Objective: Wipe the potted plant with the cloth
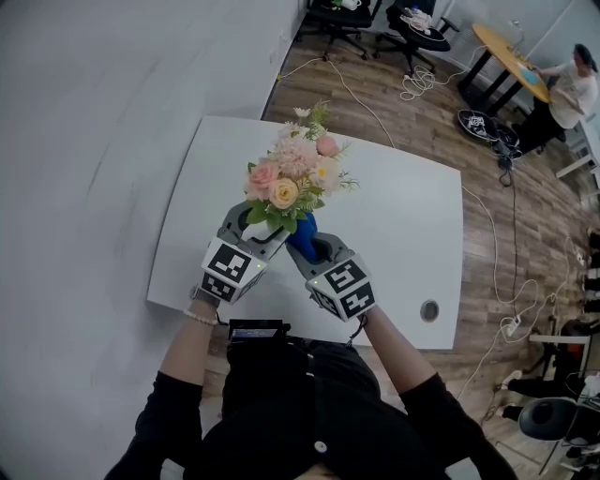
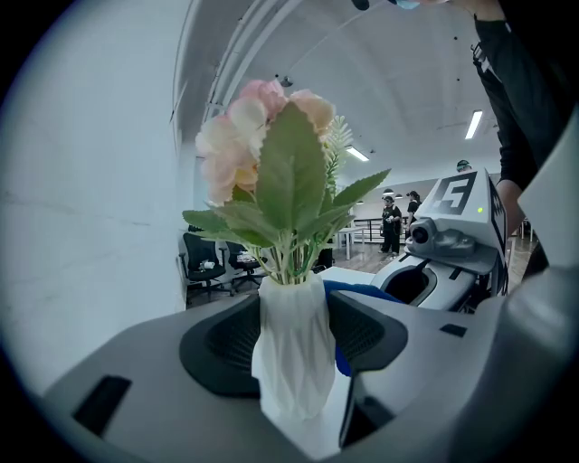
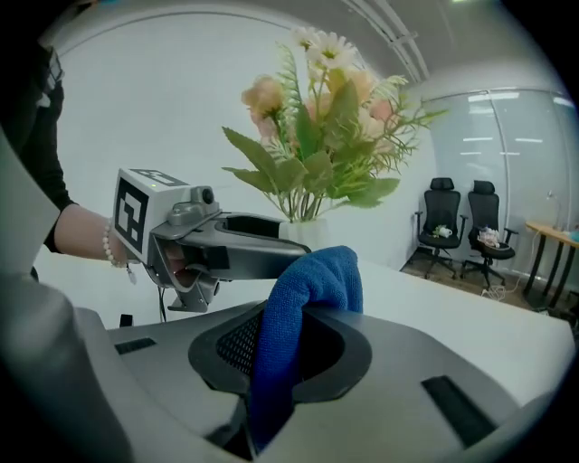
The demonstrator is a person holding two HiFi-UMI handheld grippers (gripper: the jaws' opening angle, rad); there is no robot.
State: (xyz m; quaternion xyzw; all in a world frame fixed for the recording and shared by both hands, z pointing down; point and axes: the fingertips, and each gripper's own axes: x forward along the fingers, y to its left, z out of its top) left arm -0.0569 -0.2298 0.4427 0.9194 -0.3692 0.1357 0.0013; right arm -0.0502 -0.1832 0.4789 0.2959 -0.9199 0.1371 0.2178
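The potted plant is a bunch of pink and cream flowers with green leaves in a ribbed white vase. My left gripper is shut on that vase, one pad on either side of it. My right gripper is shut on a blue cloth, which stands up folded between its jaws. In the right gripper view the cloth is just in front of the vase and below the leaves. In the left gripper view a strip of the cloth shows right of the vase. The vase's foot is hidden.
The white table has a round cable hole near its front right corner. A grey wall runs along the left. Office chairs, floor cables and a person at a round table lie beyond on the wooden floor.
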